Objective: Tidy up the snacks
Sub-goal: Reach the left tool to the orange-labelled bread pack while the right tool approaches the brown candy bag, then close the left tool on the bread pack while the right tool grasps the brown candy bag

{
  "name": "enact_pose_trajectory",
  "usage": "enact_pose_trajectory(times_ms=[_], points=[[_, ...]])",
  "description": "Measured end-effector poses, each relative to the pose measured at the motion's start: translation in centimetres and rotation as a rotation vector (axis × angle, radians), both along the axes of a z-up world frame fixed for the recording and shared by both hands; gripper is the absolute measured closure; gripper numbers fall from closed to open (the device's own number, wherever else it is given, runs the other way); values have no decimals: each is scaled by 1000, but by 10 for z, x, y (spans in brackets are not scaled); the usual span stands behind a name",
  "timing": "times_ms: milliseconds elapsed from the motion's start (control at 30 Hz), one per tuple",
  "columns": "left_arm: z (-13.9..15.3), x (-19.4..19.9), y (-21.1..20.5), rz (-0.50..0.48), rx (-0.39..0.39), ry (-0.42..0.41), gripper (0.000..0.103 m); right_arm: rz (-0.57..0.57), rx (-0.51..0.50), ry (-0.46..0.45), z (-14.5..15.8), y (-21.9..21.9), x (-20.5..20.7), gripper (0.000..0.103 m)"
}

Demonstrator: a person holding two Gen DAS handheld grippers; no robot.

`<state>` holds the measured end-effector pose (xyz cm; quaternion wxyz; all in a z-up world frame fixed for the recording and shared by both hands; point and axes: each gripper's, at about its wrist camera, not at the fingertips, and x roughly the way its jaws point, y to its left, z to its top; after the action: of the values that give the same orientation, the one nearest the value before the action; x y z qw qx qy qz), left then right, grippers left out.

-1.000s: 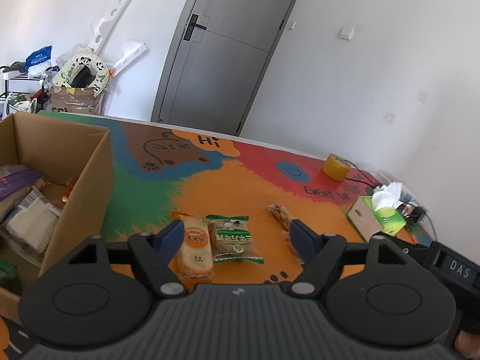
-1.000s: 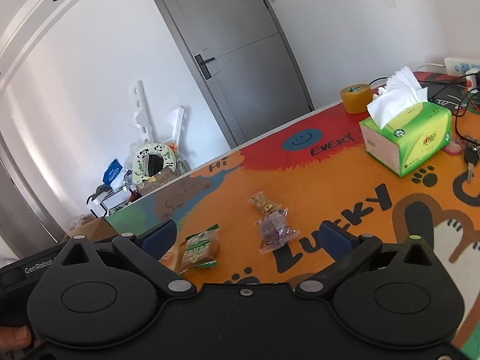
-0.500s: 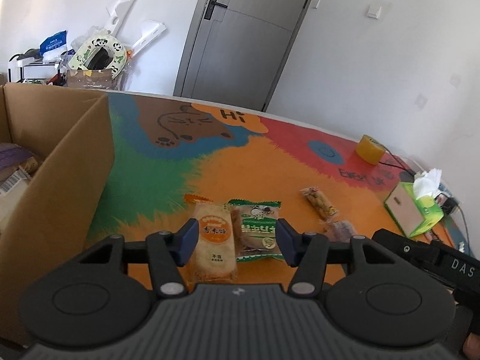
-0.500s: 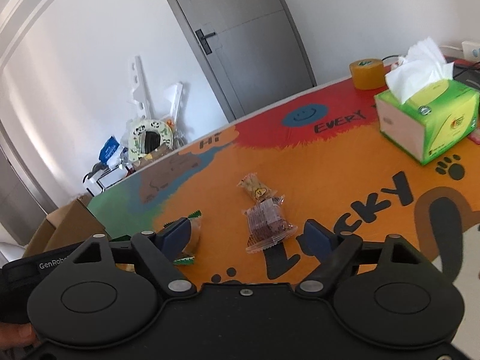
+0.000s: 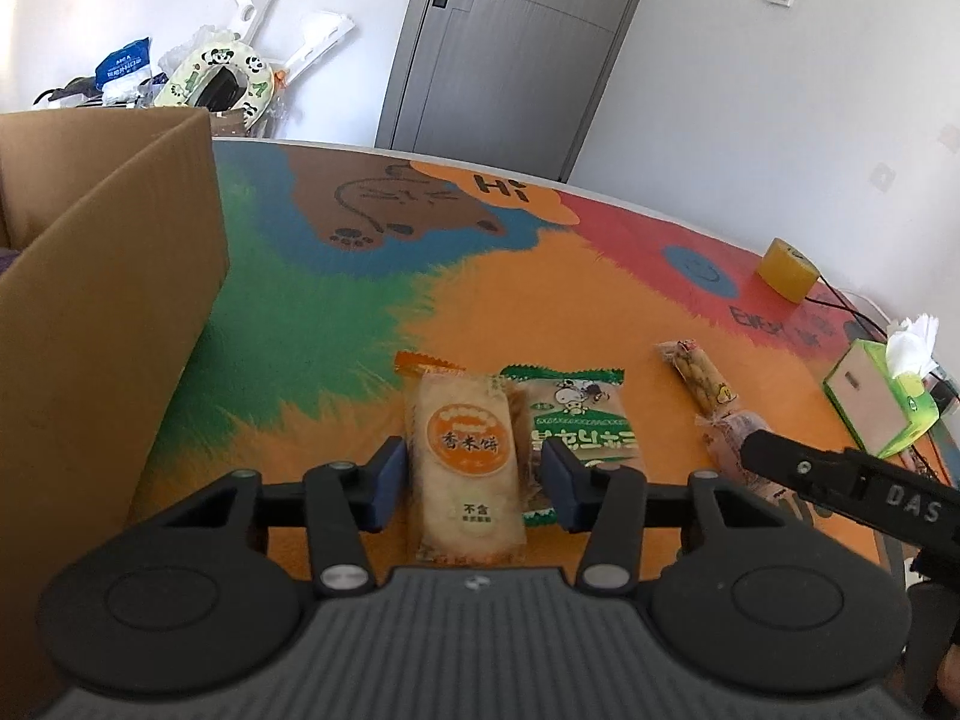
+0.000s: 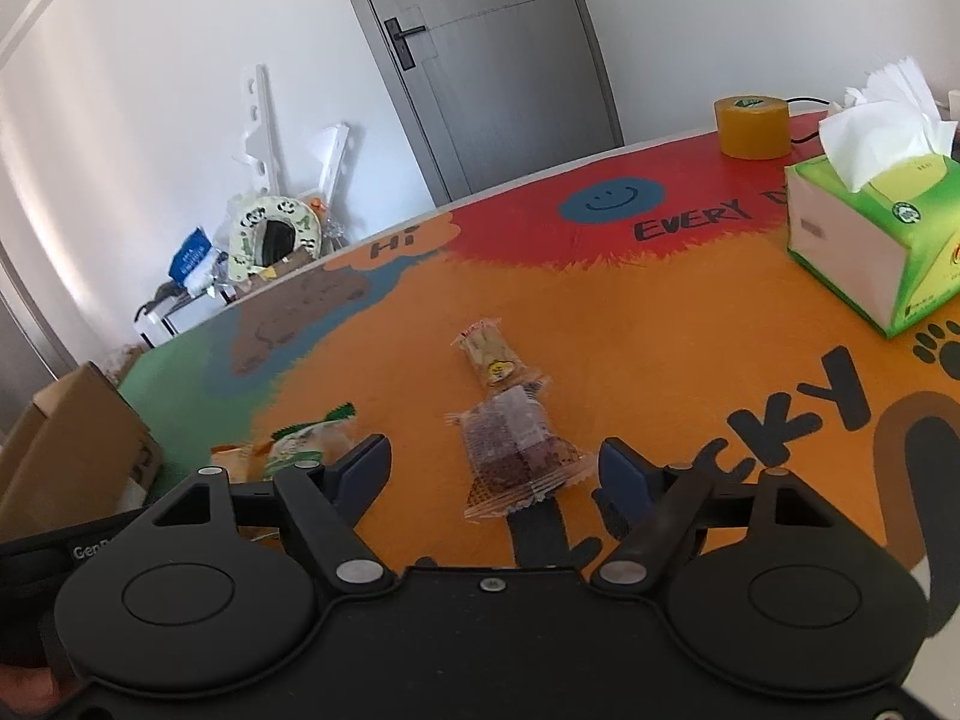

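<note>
home: door [image 5: 504, 42], household clutter [image 5: 210, 69]

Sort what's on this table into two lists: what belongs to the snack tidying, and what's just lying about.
Belongs to the job:
- orange rice cracker packet
- green snack packet
- clear packet of brown pieces
- small yellow-label packet
- cardboard box

Just lying about:
- tissue box
- roll of yellow tape
- cables
</note>
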<state>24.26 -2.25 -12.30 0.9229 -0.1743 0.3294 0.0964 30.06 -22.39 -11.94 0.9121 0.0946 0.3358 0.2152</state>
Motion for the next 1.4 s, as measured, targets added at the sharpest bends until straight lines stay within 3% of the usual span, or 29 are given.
enact_pose_trajectory(times_ms=[300,467,500,700,867,1400], points=[[0,-1,0,-4,24,-7,54,-26,-60,-22,-2,10,6,29],[1,-5,1,-8,30,7,54,-33,-81,-28,-7,11,4,55],[1,-7,1,-5,34,7,54,-31,-83,-31,-8,10,2,56],[-2,-17,-9,-35,91,2,56,-19,-57,-38,-8,2,-11,58],[-2,-27,-13,-58,102,-3,70,-23,-38,-39,-8,-7,-25,59],[21,-58,-20,-101,63,-81,70,-21,34,-65,6,-17,-58,62]])
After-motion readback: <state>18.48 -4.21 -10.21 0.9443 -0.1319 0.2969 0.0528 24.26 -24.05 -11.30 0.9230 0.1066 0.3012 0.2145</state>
